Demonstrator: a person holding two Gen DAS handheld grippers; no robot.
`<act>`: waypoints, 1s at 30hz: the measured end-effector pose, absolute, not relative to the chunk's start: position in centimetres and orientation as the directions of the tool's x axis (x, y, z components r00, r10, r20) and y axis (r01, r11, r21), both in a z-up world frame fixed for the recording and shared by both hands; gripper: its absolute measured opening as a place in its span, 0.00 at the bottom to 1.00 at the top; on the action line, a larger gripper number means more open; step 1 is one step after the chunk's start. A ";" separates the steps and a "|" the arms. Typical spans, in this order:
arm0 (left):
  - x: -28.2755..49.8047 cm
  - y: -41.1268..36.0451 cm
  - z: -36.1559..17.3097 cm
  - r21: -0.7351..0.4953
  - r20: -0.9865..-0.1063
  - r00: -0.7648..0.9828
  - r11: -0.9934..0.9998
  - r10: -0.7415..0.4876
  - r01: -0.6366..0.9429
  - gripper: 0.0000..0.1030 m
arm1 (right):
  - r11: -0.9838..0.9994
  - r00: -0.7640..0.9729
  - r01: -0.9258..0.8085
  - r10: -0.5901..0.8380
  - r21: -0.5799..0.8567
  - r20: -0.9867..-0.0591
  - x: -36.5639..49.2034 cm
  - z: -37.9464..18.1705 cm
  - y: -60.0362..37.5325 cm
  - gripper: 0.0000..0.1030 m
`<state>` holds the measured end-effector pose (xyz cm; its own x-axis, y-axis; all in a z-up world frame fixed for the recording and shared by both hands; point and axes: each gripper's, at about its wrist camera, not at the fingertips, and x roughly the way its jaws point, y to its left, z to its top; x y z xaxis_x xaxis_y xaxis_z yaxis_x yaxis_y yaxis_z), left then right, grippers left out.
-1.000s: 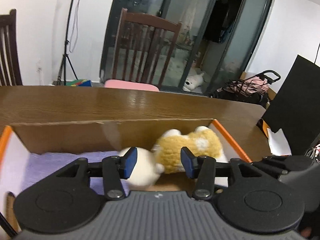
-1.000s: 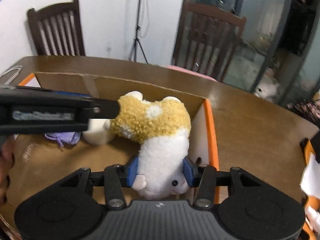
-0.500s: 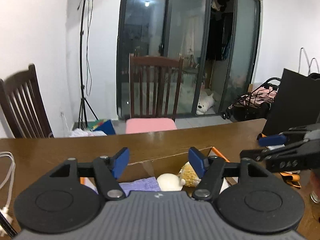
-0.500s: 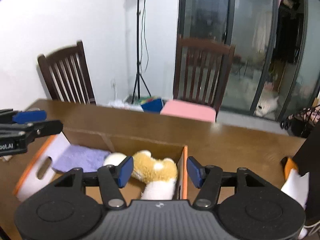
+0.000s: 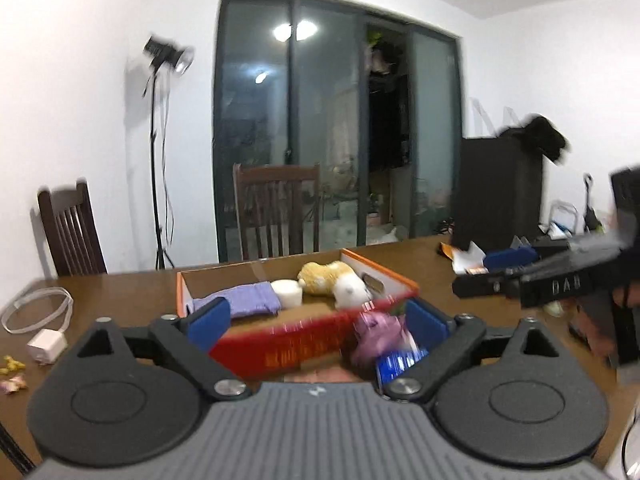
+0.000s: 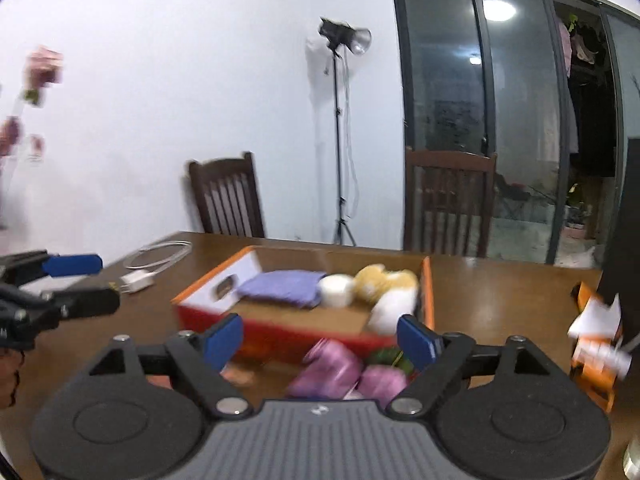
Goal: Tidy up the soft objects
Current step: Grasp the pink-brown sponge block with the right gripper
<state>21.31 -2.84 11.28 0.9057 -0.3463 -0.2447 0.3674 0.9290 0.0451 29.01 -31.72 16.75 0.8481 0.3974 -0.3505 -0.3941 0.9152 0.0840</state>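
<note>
Red box (image 5: pixel 280 344) — print blurred, tongs (image 5: pixel 318 322) open

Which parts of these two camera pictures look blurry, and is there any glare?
Left wrist view: the red box front and pink soft object near the open left gripper are motion-smeared; ceiling lights glare in the glass door. Right wrist view: pink objects by the open right gripper blur; a light reflection shows.

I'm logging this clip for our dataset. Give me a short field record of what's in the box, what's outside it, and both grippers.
box: open cardboard box on wooden table
inside: purple cloth, white roll, yellow-white plush
outside, near side: pink soft items, blurred
left gripper: open, empty
right gripper: open, empty
also on table: white charger and cable
</note>
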 end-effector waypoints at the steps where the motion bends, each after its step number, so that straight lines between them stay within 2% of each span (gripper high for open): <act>1: 19.6 -2.7 10.6 0.072 -0.236 0.909 0.927 -0.343 0.369 0.96 | 0.911 0.850 -0.403 0.408 0.088 -0.333 27.4 15.9 -31.8 0.88; 5: 16.3 -2.0 8.4 0.077 -0.281 0.911 0.939 -0.303 0.336 0.96 | 0.919 0.868 -0.392 0.382 0.034 -0.318 22.8 13.4 -31.9 0.88; 9: 15.8 -1.2 6.7 0.008 -0.353 0.890 0.950 -0.289 0.312 0.96 | 0.907 0.839 -0.398 0.421 0.139 -0.344 19.8 11.1 -32.1 0.88; 12: 16.5 0.0 5.9 -0.024 -0.374 0.882 0.954 -0.286 0.299 0.96 | 0.903 0.828 -0.401 0.430 0.156 -0.360 18.5 9.5 -31.8 0.88; 14: 17.3 0.2 5.7 -0.034 -0.341 0.891 0.951 -0.300 0.307 0.96 | 0.898 0.819 -0.412 0.440 0.155 -0.368 19.0 9.0 -31.2 0.88; 16: 18.9 -0.2 6.0 -0.022 -0.267 0.913 0.949 -0.309 0.315 0.96 | 0.893 0.809 -0.419 0.449 0.163 -0.379 19.9 8.7 -30.2 0.88; 18: 21.0 -0.9 6.4 -0.030 -0.230 0.908 0.935 -0.350 0.353 0.96 | 0.878 0.785 -0.427 0.479 0.217 -0.392 20.6 8.5 -29.5 0.86; 20: 23.8 -1.6 6.6 -0.087 -0.270 0.884 0.924 -0.383 0.374 0.91 | 0.848 0.748 -0.427 0.526 0.314 -0.405 21.8 8.2 -28.8 0.75; 22: 26.1 -2.1 6.1 -0.135 -0.310 0.852 0.907 -0.422 0.400 0.73 | 0.815 0.712 -0.436 0.572 0.382 -0.407 23.0 7.7 -28.4 0.59; 23: 27.1 -2.3 5.6 -0.143 -0.339 0.838 0.903 -0.428 0.404 0.68 | 0.810 0.703 -0.430 0.577 0.398 -0.416 23.6 7.4 -28.1 0.56; 25: 28.7 -2.8 4.6 -0.161 -0.398 0.803 0.896 -0.443 0.415 0.46 | 0.807 0.694 -0.426 0.581 0.408 -0.425 24.2 6.8 -27.7 0.55; 27: 29.7 -2.8 3.9 -0.202 -0.441 0.773 0.889 -0.457 0.410 0.38 | 0.788 0.670 -0.420 0.604 0.451 -0.431 24.9 6.0 -27.6 0.54; 30: 29.3 -2.3 3.7 -0.243 -0.413 0.771 0.875 -0.484 0.419 0.34 | 0.754 0.644 -0.407 0.637 0.515 -0.423 25.7 5.1 -27.7 0.55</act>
<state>29.33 -2.31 3.72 0.7713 -0.4840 -0.4133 0.4186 0.8749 -0.2434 25.70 -27.69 5.15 0.6445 0.6371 -0.4228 -0.4074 0.7540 0.5152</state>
